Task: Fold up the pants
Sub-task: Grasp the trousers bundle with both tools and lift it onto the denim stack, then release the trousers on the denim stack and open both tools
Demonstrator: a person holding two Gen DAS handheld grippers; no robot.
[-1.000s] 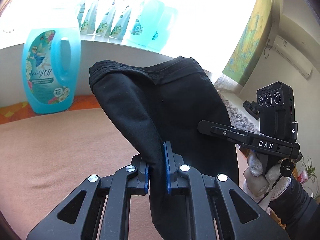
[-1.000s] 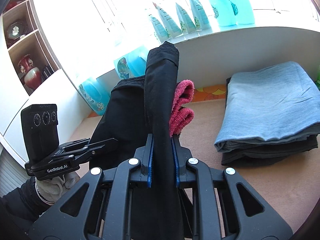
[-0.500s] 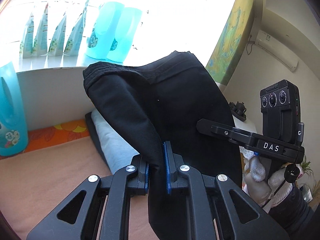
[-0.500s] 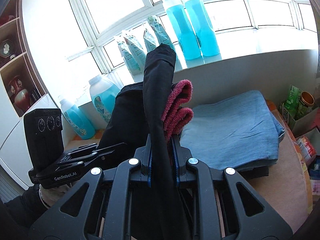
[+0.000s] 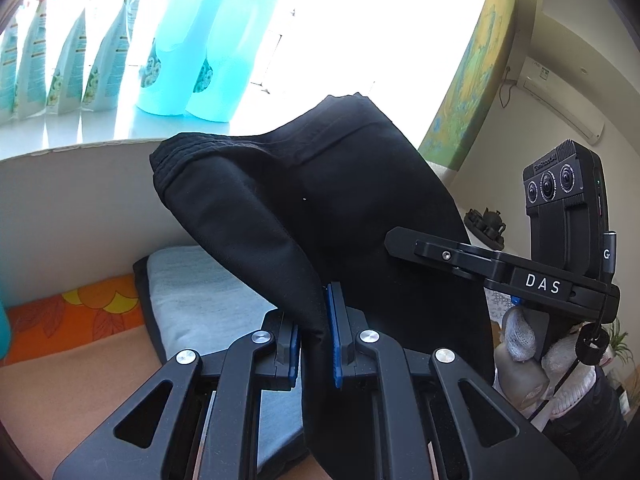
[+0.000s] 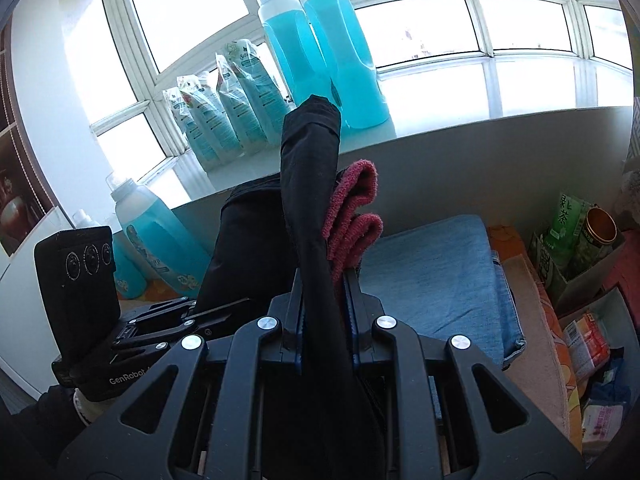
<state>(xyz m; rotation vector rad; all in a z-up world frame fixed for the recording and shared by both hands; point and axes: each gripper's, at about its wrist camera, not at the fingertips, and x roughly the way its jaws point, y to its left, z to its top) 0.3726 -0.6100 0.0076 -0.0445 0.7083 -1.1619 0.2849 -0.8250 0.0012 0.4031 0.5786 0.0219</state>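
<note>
Clamping black pants (image 5: 360, 208), the left hand-held gripper (image 5: 316, 340) held them aloft; its view had swung from the lone detergent jug to the folded blue stack (image 5: 208, 292). Beside it, the right hand-held gripper (image 6: 324, 312) pinched pants (image 6: 310, 184) and a red towel (image 6: 356, 204), now above the cardboard box (image 6: 580, 276) holding a tea carton (image 6: 570, 216).

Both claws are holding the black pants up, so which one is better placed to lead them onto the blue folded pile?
Probably the right claw. It is shut on the black pants, with the blue folded pile just beyond its right finger. The left claw, also shut on them, sees that pile lower left.
</note>
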